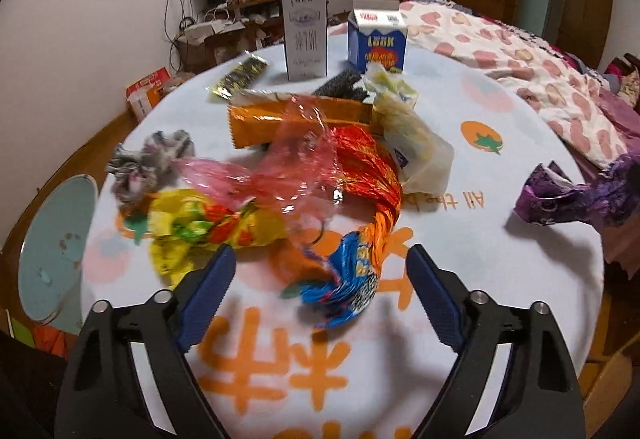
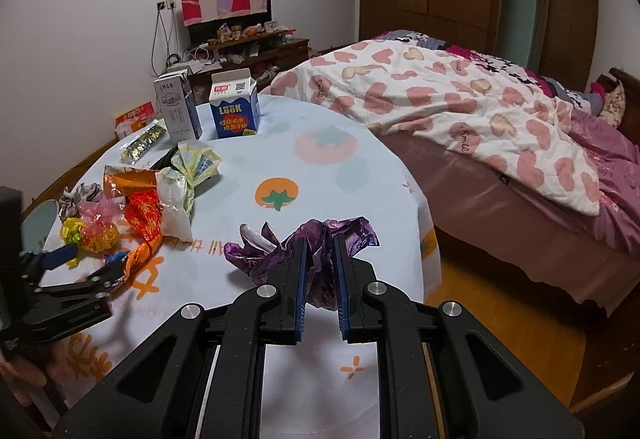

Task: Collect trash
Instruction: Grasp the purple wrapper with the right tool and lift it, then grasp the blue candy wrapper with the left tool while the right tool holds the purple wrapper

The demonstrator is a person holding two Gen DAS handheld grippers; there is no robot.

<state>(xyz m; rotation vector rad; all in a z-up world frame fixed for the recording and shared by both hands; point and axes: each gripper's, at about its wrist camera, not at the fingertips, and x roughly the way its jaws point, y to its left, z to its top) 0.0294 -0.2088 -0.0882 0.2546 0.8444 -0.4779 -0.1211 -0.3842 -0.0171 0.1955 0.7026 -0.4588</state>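
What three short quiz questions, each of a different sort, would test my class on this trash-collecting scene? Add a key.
1. True or false: the right gripper is shut on the purple wrapper.
2. Multiple choice: the left gripper is A) open above the wrapper pile, B) shut on the blue carton, C) holding the white carton.
3. Fill in: two cartons stand upright at the far side of the table, the white carton and the ____ carton.

Key: 1 true; 2 A; 3 blue.
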